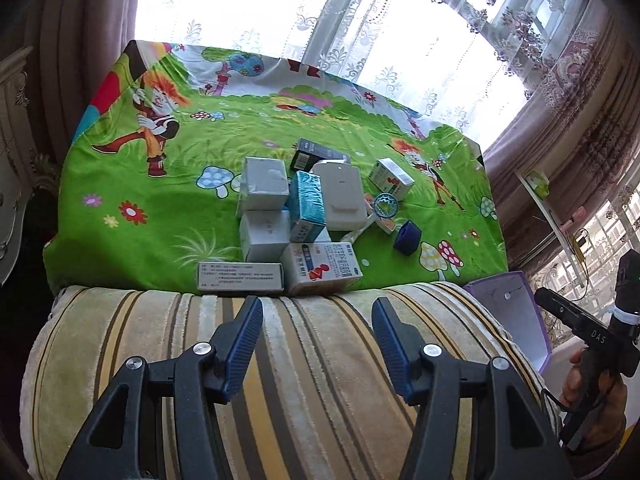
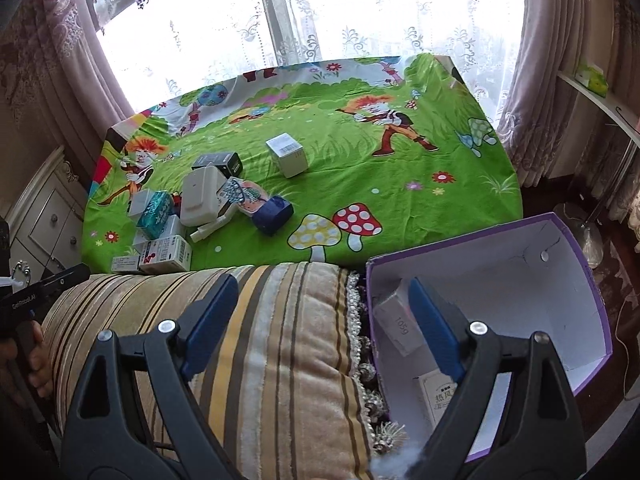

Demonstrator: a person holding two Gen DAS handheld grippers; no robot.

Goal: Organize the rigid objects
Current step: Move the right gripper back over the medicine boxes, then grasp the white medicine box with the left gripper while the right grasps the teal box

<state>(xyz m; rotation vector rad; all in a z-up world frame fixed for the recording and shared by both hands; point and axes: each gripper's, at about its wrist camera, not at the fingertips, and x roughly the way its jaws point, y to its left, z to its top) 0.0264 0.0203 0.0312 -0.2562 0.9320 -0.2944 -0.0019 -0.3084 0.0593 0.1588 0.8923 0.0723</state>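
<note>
Left wrist view: left gripper (image 1: 317, 312) partly open, nothing between the jaws, over striped cushion (image 1: 280, 380); likely empty on purpose, lined up for the next pick.
Right wrist view: right gripper (image 2: 324, 300) spread wide, empty, straddling the cushion and purple box (image 2: 588, 280) rim; looks free after or before a drop, cannot tell which.
Clutter: carton pile (image 1: 288, 216) at 12 o'clock of left gripper, blue cube (image 1: 407, 237) at 1 o'clock, lone white carton (image 2: 287, 154) well apart at 12 o'clock of right gripper.
Box: at 3 o'clock of cushion, open top toward the hands, a few cartons inside (image 2: 396, 320); probably the sorting target.
Surface: cartoon green cloth (image 1: 160, 200), soft, wrinkled.
Room: lace curtains (image 2: 360, 20), bright windows, white drawers (image 2: 48, 216) at 9 o'clock.
</note>
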